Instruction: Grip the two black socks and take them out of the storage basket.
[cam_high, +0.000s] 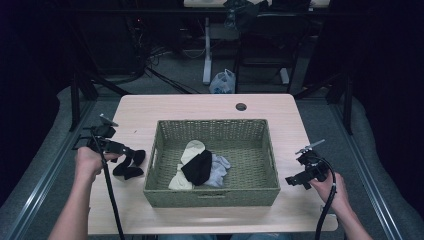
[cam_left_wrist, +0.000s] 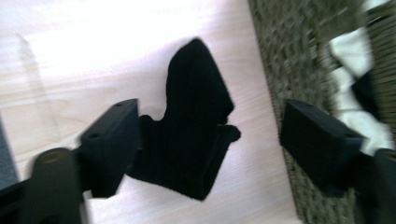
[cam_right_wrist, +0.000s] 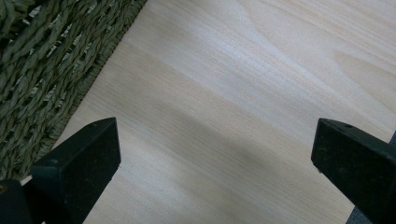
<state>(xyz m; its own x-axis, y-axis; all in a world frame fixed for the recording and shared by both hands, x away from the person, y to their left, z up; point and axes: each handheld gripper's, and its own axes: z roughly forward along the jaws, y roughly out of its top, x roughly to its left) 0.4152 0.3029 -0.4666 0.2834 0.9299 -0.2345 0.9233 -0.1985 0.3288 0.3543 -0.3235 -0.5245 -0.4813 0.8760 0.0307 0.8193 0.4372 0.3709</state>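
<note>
A black sock (cam_high: 130, 165) (cam_left_wrist: 196, 135) lies crumpled on the wooden table just left of the woven basket (cam_high: 150, 170). My left gripper (cam_high: 122, 150) (cam_left_wrist: 210, 140) hovers over the sock with its jaws wide apart, the pads clear of the cloth. In the basket lie a cream sock (cam_high: 190, 152), another black sock (cam_high: 198, 167) and a pale grey-blue sock (cam_high: 218, 167). My right gripper (cam_high: 296, 181) (cam_right_wrist: 215, 154) stands open over bare wood to the right of the basket, nothing between its jaws.
The basket's woven wall (cam_right_wrist: 42, 60) runs close along the right gripper's left side and along the left gripper's right side (cam_left_wrist: 285, 70). A cable hole (cam_high: 241, 106) sits near the table's far edge. Desk legs and a plastic bag (cam_high: 223, 81) stand on the floor beyond.
</note>
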